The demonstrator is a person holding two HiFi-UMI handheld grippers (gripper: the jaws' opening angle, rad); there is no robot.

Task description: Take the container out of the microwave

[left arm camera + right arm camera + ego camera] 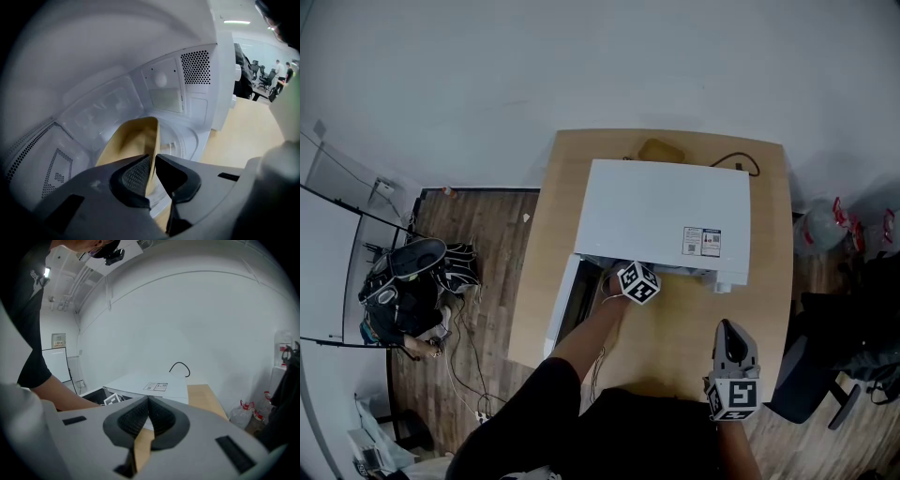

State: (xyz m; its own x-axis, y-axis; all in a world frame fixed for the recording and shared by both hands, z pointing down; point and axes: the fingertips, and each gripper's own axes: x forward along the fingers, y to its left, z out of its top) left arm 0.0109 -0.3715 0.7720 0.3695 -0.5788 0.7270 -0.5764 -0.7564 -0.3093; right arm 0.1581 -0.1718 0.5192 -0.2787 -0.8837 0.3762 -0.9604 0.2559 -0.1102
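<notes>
A white microwave (666,216) stands on the wooden table (675,347) with its door (561,314) swung open to the left. My left gripper (153,157) reaches into the cavity; from the head camera only its marker cube (638,282) shows at the opening. Inside sits a tan container (129,140) on the glass turntable (187,140). The container's thin wall stands between the two pads, which are shut on it. My right gripper (728,330) hovers over the table's front right, pads together and nothing in them (148,399), pointing toward the microwave (140,383).
A black cable (736,161) and a tan object (661,150) lie behind the microwave. An office chair (811,375) stands right of the table, water bottles (820,225) by the wall. Bags (412,281) and cords lie on the floor at left.
</notes>
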